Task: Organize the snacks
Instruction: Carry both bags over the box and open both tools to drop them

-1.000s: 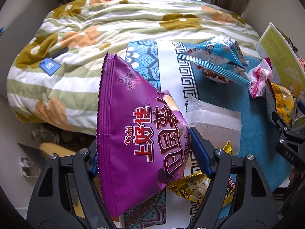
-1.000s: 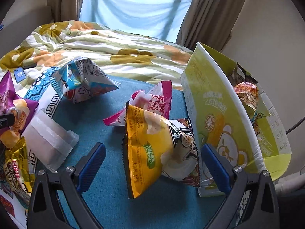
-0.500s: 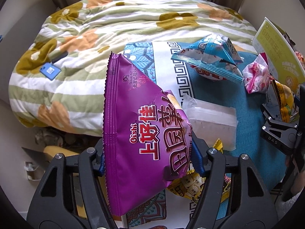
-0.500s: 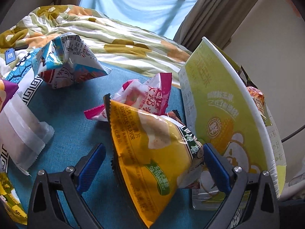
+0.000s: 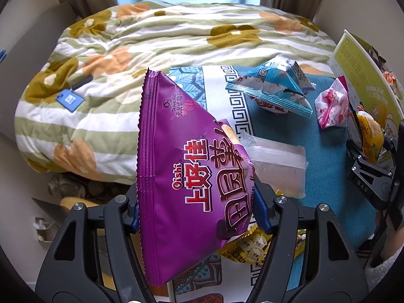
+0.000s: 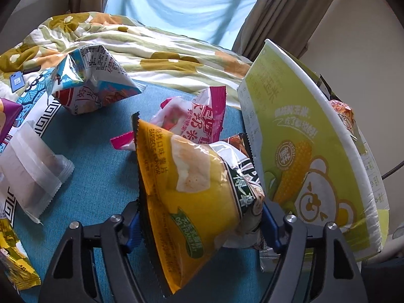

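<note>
My left gripper (image 5: pixel 197 212) is shut on a purple Oishi snack bag (image 5: pixel 181 176), which stands upright between the blue pads above the patterned cloth. My right gripper (image 6: pixel 202 227) has its jaws closing on a yellow barbecue chip bag (image 6: pixel 192 184), with both pads touching the bag's sides. The left wrist view shows that gripper (image 5: pixel 371 174) at the far right, the yellow bag (image 5: pixel 371 136) in it. A pink packet (image 6: pixel 199 118) lies just behind the yellow bag. A blue-and-white bag (image 6: pixel 93 85) stands further back on the left.
A tall green-yellow corn carton (image 6: pixel 303 151) stands open to the right of the yellow bag, with snacks inside. A translucent white packet (image 5: pixel 275 164) and small yellow packets (image 5: pixel 252 247) lie on the teal cloth (image 6: pixel 96 151). A floral quilt (image 5: pixel 151 38) fills the back.
The left jaws drew in tighter on the purple bag. The right gripper moved in around the yellow bag, and its wide-open jaws closed onto the bag's sides.
</note>
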Available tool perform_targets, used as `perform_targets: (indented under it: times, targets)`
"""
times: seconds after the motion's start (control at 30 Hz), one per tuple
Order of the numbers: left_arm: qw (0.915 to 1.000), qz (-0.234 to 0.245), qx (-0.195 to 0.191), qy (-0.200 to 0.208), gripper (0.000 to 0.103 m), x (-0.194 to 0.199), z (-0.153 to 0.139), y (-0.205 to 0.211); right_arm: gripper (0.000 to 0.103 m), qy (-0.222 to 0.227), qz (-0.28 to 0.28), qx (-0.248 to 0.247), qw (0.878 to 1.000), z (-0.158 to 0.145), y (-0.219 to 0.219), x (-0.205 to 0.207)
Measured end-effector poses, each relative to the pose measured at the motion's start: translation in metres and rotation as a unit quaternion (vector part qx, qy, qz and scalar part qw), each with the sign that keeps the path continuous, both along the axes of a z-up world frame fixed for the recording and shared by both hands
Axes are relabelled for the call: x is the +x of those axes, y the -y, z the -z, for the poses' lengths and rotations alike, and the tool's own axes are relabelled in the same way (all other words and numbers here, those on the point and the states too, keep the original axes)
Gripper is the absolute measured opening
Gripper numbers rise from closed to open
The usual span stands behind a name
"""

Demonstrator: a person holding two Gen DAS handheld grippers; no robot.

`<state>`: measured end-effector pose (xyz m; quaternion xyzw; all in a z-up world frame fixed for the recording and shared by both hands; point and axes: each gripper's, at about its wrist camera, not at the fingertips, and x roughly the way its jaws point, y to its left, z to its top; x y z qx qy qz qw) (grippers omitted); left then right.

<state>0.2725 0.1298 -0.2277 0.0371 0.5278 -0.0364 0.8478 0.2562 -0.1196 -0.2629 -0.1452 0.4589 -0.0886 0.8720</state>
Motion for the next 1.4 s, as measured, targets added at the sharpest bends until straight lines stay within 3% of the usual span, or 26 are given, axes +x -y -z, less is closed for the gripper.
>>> perform_targets:
  times: [0.27, 0.43, 0.77, 1.13, 1.4]
  targets:
    - [0.9991, 0.013, -0.013, 0.037, 0.063, -0.012, -0.033, 0.002, 0.07, 0.042, -0.012, 0.005, 0.999, -0.039, -0.008, -0.023]
    - [0.9967, 0.027, -0.029, 0.07, 0.063, -0.021, -0.067, 0.007, 0.07, 0.064, -0.015, 0.039, 0.997, -0.077, -0.012, -0.04]
    - [0.9847, 0.091, -0.084, 0.122, 0.063, -0.029, -0.132, 0.045, 0.07, 0.096, 0.005, 0.091, 0.991, -0.157, -0.002, -0.068]
    - [0.9689, 0.148, -0.106, 0.167, 0.063, -0.044, -0.182, 0.156, 0.07, 0.133, 0.045, 0.118, 0.983, -0.22, 0.078, -0.089]
    - [0.9681, 0.164, -0.124, 0.143, 0.063, -0.036, -0.172, 0.277, 0.07, 0.12, 0.038, 0.149, 0.981, -0.224, 0.166, -0.088]
